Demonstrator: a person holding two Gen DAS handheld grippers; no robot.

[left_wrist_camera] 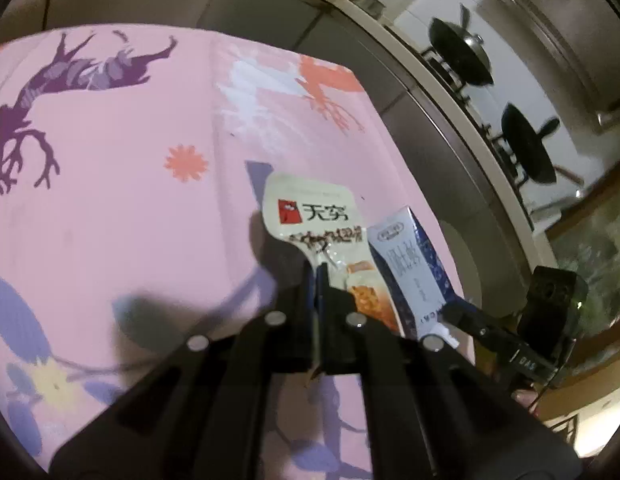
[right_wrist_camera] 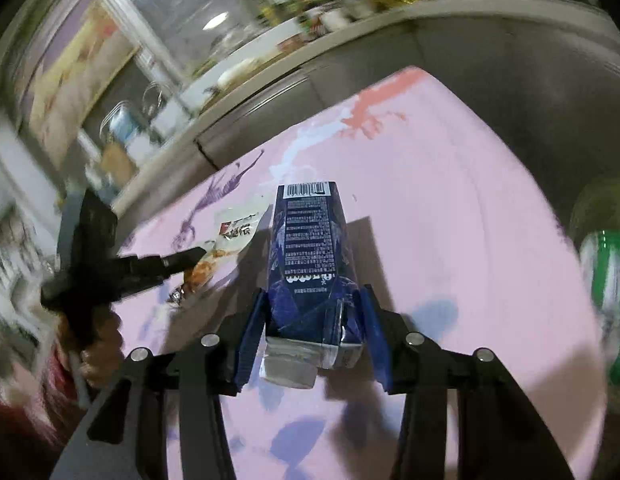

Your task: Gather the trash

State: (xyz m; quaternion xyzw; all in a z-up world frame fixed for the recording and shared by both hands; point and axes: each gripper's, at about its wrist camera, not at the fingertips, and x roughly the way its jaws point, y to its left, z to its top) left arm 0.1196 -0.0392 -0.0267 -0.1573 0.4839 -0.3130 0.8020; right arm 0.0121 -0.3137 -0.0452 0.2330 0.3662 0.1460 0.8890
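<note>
My left gripper (left_wrist_camera: pixel 319 276) is shut on a white snack wrapper (left_wrist_camera: pixel 314 216) with a red logo and Chinese lettering, held above the pink floral tablecloth (left_wrist_camera: pixel 122 168). My right gripper (right_wrist_camera: pixel 312 312) is shut on a dark blue milk carton (right_wrist_camera: pixel 310 240), clamped near its capped end, barcode end pointing away. In the left wrist view the carton (left_wrist_camera: pixel 410 264) hangs just right of the wrapper, with the right gripper's finger (left_wrist_camera: pixel 486 332) behind it. In the right wrist view the left gripper (right_wrist_camera: pixel 178 264) and the wrapper (right_wrist_camera: pixel 230 236) sit at left.
The pink tablecloth (right_wrist_camera: pixel 450 220) covers the table. A green and white striped container (right_wrist_camera: pixel 602 280) stands at the table's right edge. Behind are grey cabinet fronts (left_wrist_camera: pixel 270 12), a stove with two dark pans (left_wrist_camera: pixel 462 52), and a cluttered counter (right_wrist_camera: pixel 238 68).
</note>
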